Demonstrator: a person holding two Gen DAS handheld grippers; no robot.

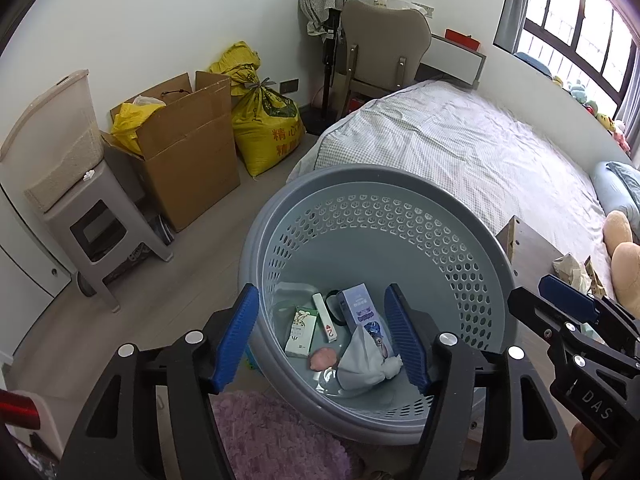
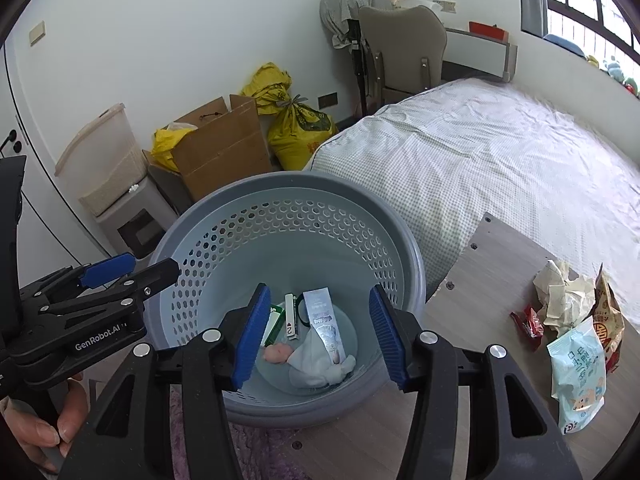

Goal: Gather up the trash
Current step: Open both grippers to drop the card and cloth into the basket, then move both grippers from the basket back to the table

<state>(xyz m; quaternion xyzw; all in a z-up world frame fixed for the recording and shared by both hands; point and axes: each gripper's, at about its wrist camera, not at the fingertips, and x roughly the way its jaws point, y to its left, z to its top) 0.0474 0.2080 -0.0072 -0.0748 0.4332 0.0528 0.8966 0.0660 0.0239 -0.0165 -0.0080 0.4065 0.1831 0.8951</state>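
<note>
A round grey-blue perforated basket stands on the floor beside the bed. Inside lie a pale knotted bag, a pink lump, a purple-white box, a playing card and a green-white carton. My left gripper hangs open above the basket with nothing between its fingers. My right gripper is open over it too, empty. On the wooden board lie crumpled paper, a red wrapper and snack bags.
A bed with a checked cover fills the right side. A cardboard box, yellow sacks, a plastic stool with a bin and a chair line the wall. A purple rug lies under the basket's near edge. A hand holds the left gripper.
</note>
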